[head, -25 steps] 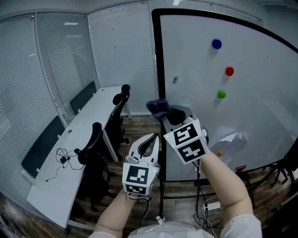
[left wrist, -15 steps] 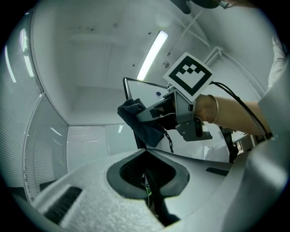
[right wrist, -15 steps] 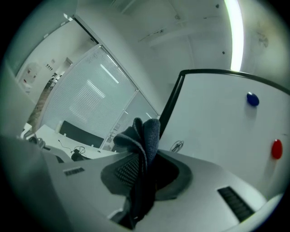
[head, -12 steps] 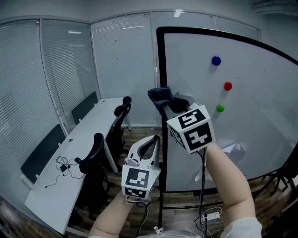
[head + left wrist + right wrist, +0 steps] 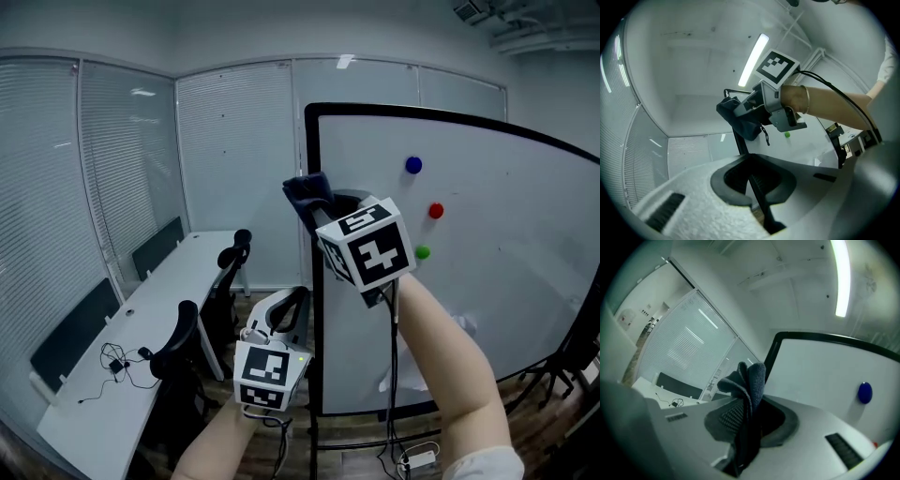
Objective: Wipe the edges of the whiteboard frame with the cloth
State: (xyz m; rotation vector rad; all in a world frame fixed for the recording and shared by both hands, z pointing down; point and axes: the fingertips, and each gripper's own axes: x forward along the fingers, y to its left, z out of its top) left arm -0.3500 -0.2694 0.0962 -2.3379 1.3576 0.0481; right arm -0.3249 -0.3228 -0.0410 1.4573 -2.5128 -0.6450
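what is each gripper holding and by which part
Right gripper pinches the dark cloth by its lower folds, a bunch sticking out beyond. Left gripper holds nothing.

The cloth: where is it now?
In the head view, centre, the cloth is pinched in the right gripper, at the left edge of the whiteboard frame.

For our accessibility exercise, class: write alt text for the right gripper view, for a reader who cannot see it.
The right gripper is shut on a dark cloth, held near the upper corner of the black frame of a whiteboard. A blue magnet sits on it.
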